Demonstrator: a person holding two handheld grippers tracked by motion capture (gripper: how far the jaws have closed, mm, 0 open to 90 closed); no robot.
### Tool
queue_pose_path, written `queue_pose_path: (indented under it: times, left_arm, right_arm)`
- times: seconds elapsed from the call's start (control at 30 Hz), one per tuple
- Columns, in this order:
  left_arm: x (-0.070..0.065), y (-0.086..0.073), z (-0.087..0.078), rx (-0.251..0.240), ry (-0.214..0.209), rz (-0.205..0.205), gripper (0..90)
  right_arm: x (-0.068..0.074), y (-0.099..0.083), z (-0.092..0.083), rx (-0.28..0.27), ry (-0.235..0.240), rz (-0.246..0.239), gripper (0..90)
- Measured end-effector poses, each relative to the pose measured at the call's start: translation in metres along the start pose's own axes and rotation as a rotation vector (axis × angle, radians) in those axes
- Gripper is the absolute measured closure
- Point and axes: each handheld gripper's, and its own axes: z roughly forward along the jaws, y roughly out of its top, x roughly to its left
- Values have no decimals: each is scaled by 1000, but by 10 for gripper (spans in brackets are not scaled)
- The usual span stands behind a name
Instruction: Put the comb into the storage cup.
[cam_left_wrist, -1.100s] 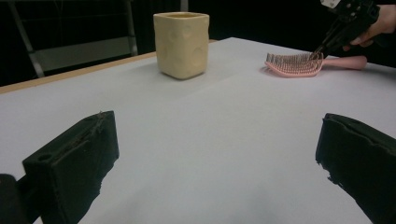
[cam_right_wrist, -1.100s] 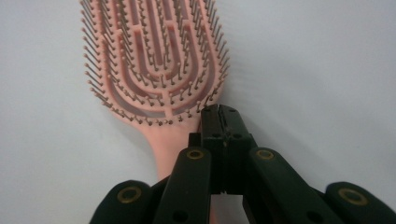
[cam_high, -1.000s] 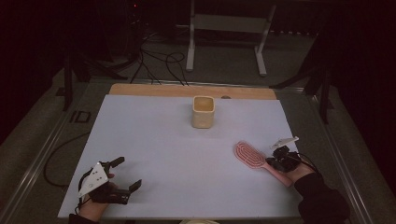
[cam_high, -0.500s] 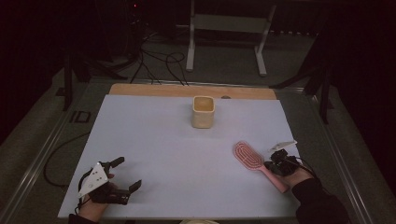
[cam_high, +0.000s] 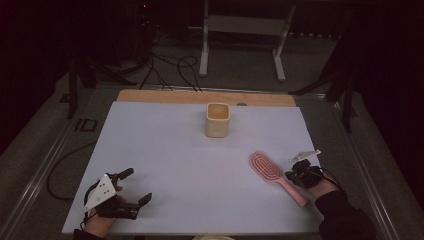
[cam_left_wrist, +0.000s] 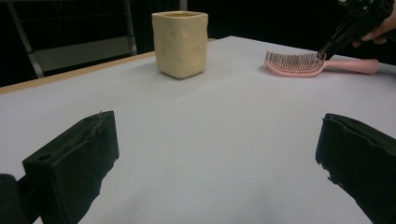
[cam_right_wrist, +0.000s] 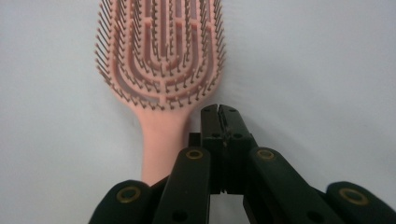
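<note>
My hairbrush (cam_right_wrist: 159, 70) is pink all over, its head cut in nested curved slots with darker-tipped bristles. The cup (cam_high: 217, 119) is pale cream-yellow, dimpled. Both my grippers are black, left gripper (cam_high: 131, 187) and right gripper (cam_high: 295, 172). The surface (cam_high: 175, 150) is plain white, with a tan wooden far edge.

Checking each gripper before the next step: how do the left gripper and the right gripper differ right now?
The left gripper has its jaws spread wide; the right gripper has its jaws pressed together with nothing between them. The left gripper sits over bare table at the near left corner, far from the beige cup; the right gripper sits beside the pink hairbrush handle. Both are hand-held and low over the table.
</note>
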Motion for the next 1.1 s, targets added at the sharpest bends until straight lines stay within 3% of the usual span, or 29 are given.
queue_pose_path:
  times: [0.23,0.3,0.33,0.43,0.57,0.73,0.97,1.0,1.1]
  left_arm:
    - [-1,0,0,4,-1,2,2]
    - [-1,0,0,4,-1,2,2]
    - [0,0,0,1,0,0,2]
    - [0,0,0,2,0,1,2]
    - [0,0,0,3,1,1,2]
    - [0,0,0,2,0,-2,2]
    - [0,0,0,4,1,1,2]
    - [0,0,0,4,0,-1,2]
    - [0,0,0,5,0,-3,2]
  right_arm:
    - [2,3,-13,-6,-16,-7,776]
    - [3,4,-15,-3,-14,-6,776]
    - [4,6,-19,-1,-4,-7,666]
    - [5,8,-24,-4,-4,1,530]
    - [7,11,-30,5,2,11,405]
    - [14,16,-35,25,11,-19,234]
    - [18,21,-39,45,25,-19,121]
    - [18,22,-39,51,53,-24,93]
    - [19,23,-40,54,62,-22,92]
